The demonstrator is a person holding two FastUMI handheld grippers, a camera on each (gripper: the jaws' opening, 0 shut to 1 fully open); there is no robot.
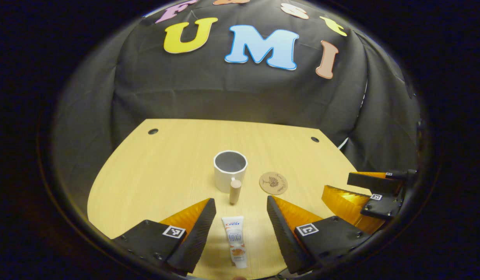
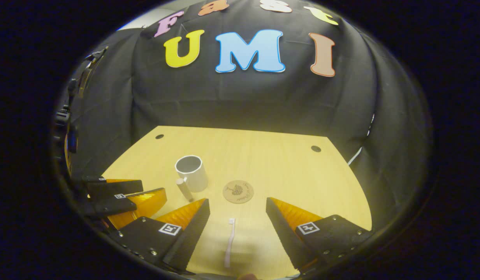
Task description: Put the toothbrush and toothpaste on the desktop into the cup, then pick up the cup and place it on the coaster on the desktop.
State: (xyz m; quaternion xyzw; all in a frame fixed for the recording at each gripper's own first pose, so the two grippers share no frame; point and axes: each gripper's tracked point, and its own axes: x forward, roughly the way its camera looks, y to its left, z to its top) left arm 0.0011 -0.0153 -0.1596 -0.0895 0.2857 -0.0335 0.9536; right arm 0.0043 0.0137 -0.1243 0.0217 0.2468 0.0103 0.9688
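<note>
A white cup (image 1: 230, 169) with a wooden peg handle (image 1: 235, 190) stands mid-table; the same cup (image 2: 192, 172) appears left of centre in the right gripper view. Right of it lies a round cork coaster (image 1: 273, 182) (image 2: 238, 191). A white toothpaste tube (image 1: 235, 241) lies flat on the table between the spread fingers of my left gripper (image 1: 240, 210), which is open and above it. A pale toothbrush (image 2: 229, 242) lies lengthwise between the fingers of my right gripper (image 2: 237, 212), also open. The right gripper (image 1: 364, 194) shows at the left gripper view's right edge, and the left gripper (image 2: 123, 198) at the right gripper view's left edge.
The light wooden table (image 1: 166, 163) has two small round holes (image 1: 153, 131) (image 1: 315, 139) near its far corners. Black cloth hangs behind and to the sides. A thin white cable (image 2: 354, 156) runs down past the table's far right edge.
</note>
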